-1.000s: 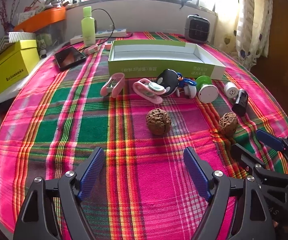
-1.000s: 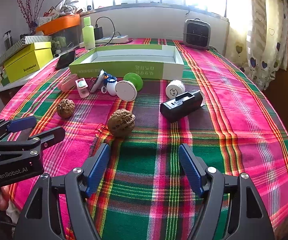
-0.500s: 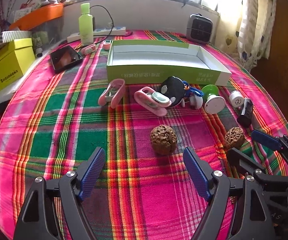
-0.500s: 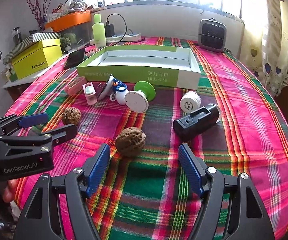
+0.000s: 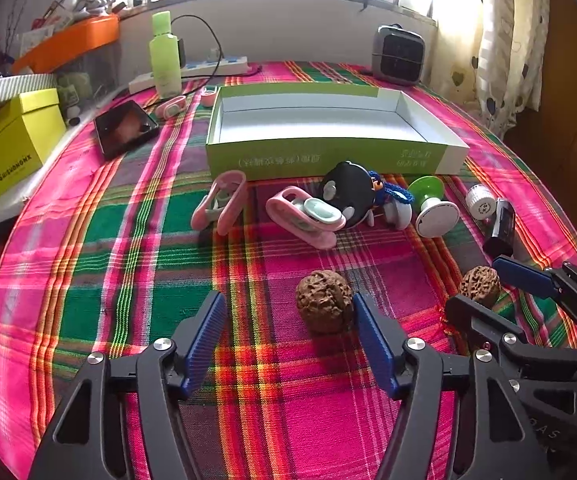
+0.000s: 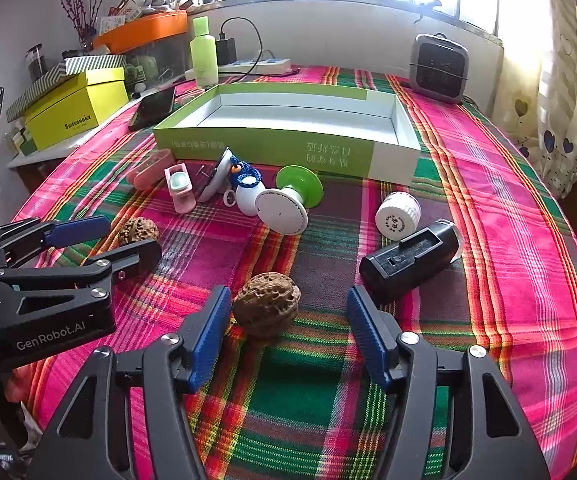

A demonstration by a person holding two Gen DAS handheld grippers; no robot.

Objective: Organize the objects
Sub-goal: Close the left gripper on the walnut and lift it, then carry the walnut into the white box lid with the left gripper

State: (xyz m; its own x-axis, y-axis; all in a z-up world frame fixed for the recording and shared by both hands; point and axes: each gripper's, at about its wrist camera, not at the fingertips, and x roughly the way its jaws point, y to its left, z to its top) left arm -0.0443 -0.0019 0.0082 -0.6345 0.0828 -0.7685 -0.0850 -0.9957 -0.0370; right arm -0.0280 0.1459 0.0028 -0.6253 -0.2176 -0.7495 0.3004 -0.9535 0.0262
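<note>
Plaid cloth (image 5: 88, 264) covers the whole table, bright window behind, clutter along the back wall. Biggest task item is the green tray (image 5: 328, 156), empty as far as visible, sitting past a row of small stuff: black charger (image 6: 408, 264), green-and-white spool (image 6: 288, 204), white cap (image 6: 398, 212), pink clips (image 5: 220, 204), keyring bundle (image 5: 352, 196). Two walnuts nearest the cameras. Left gripper (image 5: 288, 328) is spread wide, nothing held; left walnut (image 5: 322, 306) sits between its tips but off-centre, touching or nearly touching the right-hand pad, with a wide gap to the other pad. Right gripper (image 6: 288, 320) is also spread wide and empty; right walnut (image 6: 266, 304) sits between its tips, close to the left-hand pad. Likely step: both closing on a walnut each, then over to the tray. Risks: walnuts are round, hard and bumpy, so an off-centre close probably shoves the nut sideways or makes it roll out instead of seating. Cloth is loose, so low tips could snag and bunch it. The grippers are close together and could clip each other. Charger sits just beside the right gripper's outer finger and may get nudged. Cannot tell tip height above the cloth.
</note>
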